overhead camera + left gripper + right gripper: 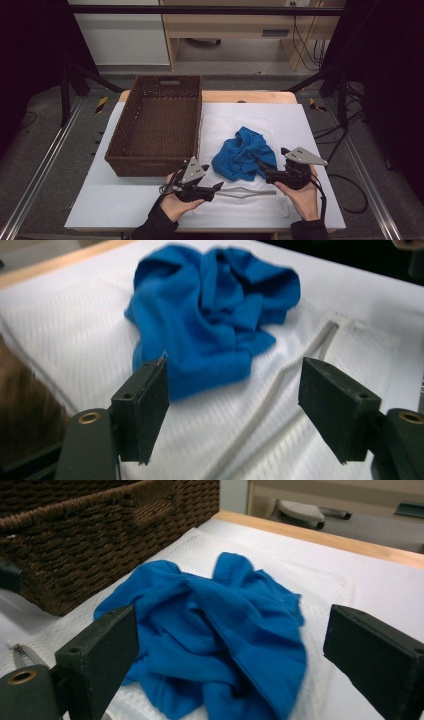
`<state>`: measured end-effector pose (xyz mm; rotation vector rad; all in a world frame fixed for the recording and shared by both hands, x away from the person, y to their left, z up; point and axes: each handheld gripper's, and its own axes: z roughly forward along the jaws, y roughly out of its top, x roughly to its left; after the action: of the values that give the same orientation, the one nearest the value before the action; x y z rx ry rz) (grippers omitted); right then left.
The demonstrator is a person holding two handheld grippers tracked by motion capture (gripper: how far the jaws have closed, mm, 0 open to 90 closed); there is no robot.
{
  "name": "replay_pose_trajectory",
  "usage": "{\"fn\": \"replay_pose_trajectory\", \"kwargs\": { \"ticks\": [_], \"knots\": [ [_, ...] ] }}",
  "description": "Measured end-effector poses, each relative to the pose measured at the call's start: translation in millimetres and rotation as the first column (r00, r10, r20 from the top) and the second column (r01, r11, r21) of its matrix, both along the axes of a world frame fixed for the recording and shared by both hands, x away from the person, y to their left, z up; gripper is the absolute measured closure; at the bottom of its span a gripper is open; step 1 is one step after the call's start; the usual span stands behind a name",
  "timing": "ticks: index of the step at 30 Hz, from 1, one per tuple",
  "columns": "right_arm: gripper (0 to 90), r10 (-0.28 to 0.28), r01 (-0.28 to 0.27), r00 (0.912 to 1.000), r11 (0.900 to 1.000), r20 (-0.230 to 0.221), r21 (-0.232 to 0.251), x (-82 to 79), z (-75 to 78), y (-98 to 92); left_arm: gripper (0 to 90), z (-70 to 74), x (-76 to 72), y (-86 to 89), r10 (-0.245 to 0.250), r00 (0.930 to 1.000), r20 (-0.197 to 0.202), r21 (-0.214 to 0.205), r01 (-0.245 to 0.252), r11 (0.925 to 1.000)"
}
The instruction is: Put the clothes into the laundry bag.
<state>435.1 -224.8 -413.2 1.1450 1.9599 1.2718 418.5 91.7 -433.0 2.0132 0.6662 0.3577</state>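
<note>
Blue cloth [244, 154] crumpled on table [310, 125] | between your claws, just ahead of both | left claw [218, 187] wide, empty | right claw [261, 167] wide, empty

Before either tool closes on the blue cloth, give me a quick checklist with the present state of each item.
1. Left tool jaws open, nothing between them: ok.
2. Right tool jaws open, nothing held: ok.
3. Blue cloth crumpled on the white mat, free of both tools: ok.
4. Wicker basket empty, beside the cloth: ok.
5. Metal tongs lying between the tools, near the cloth's edge: not ok, may snag.
6. Single layer of cloth reachable for a clean pinch: cannot tell.
</note>
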Motion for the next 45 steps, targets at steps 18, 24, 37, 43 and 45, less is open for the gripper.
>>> {"fn": "replay_pose_trajectory", "kwargs": {
  "ticks": [18, 24, 37, 43, 45],
  "knots": [
    [10.0, 0.000, -0.005, 0.9929, 0.9990, -0.119, -0.044, 53.8, -33.7, 43.6, 48.6, -38.8, -3.1, 10.9, 0.054, 0.9978, -0.038, 0.062, -0.052, 0.9967],
    [15.7, 0.024, -0.036, 0.9885, 0.9961, -0.149, -0.081, 57.8, -46.7, 53.9, 51.6, -43.5, -0.8, 6.8, 0.068, 0.9953, -0.069, 0.108, -0.061, 0.9923],
    [64.3, 0.006, -0.047, 0.9778, 0.9802, -0.209, -0.192, 60.1, -60.2, 60.0, 63.8, -52.6, 2.2, 6.4, 0.086, 0.9905, -0.107, 0.113, -0.074, 0.9909],
    [74.8, 0.006, -0.041, 0.9740, 0.9880, -0.226, -0.149, 60.3, -54.1, 53.3, 64.0, -53.5, -0.1, 4.6, 0.095, 0.9917, -0.087, 0.126, -0.083, 0.9886],
    [75.4, 0.019, -0.044, 0.9777, 0.9921, -0.209, -0.117, 57.5, -47.7, 49.4, 64.2, -53.6, -0.2, 4.5, 0.097, 0.9914, -0.087, 0.126, -0.086, 0.9883]
  ]
}}
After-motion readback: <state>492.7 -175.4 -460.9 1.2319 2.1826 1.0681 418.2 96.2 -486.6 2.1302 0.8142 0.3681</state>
